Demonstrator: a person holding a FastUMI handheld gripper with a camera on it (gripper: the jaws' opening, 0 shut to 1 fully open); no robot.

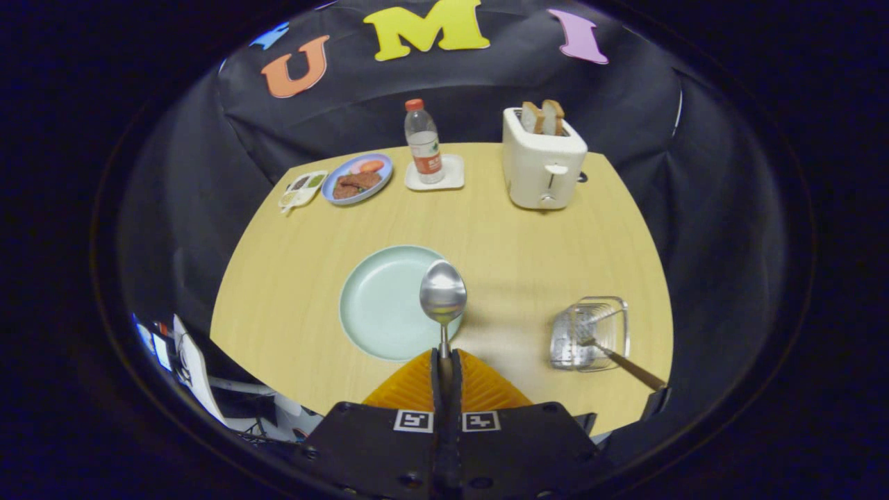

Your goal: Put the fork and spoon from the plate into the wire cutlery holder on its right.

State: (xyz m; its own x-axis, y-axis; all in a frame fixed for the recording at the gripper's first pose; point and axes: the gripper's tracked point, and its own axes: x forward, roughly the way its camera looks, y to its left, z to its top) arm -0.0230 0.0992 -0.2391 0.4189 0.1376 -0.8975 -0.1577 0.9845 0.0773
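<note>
Gripper view: the gripper (445, 364) has its two fingers pressed close together on the handle of the spoon (443, 295), with only a thin slit between them. The spoon sticks out straight ahead of the fingertips, its shiny bowl raised over the near right edge of the pale green plate (378, 302). The plate lies on the wooden table (500, 229), just ahead and a little left of the fingers, and its surface is bare.

To the right of the plate, well apart from it, stands the wire cutlery holder (590, 333). The fork (615, 357) is already in it, leaning with its brown handle sticking out toward the near right.

At the far side of the table, from left to right: a small tray of sauces (303, 188), touching or just beside a blue plate with food (358, 179); a water bottle (424, 142) standing on a white coaster (451, 177); and a white toaster (543, 161) with two slices of bread (543, 117) poking up from its slots.
</note>
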